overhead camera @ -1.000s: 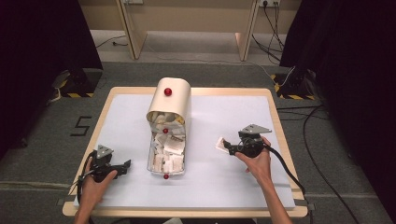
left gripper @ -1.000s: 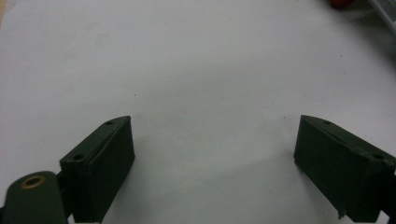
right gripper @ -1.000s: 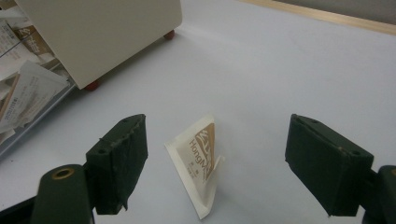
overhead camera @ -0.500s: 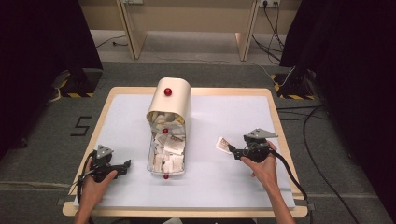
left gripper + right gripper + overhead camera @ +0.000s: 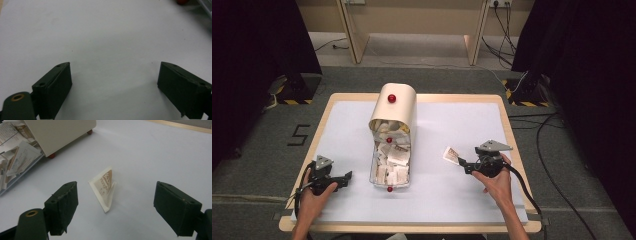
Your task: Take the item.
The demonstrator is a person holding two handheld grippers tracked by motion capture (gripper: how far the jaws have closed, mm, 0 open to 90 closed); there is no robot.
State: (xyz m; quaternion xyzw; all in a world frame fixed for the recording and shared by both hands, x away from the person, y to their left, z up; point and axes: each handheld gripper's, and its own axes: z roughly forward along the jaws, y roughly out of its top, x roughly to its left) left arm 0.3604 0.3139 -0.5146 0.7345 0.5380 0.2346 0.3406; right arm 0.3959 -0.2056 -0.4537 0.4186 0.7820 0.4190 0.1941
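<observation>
- Sachet lies free on the white table cover, right of the tray and nearer the right edge than the middle, just ahead of the right gripper; in the right gripper view it sits between the jaws but ahead of them, touching neither.
- Right gripper jaws stand wide apart, nothing held. Left gripper rests near the front-left corner; left gripper jaws also apart over bare cover, nothing between them.
- Clear tray of sachets stands at the middle, pulled out of the cream dispenser box; red knob on its front end.
- We judge the step as picking or releasing this one sachet; we can't tell which from this moment.
- If picking: sachet looks folded and propped up on an edge, not flat, so we'd push forward low until the pads bracket the raised fold, then close across it.
- We'd keep the pads just off the cover so they don't drag it or flatten the sachet.
- Sachet is light and thin; a fast approach could nudge it away, so go slow and close gently.
- If it goes to the tray, come in from above the open part, clear of the box hood.
</observation>
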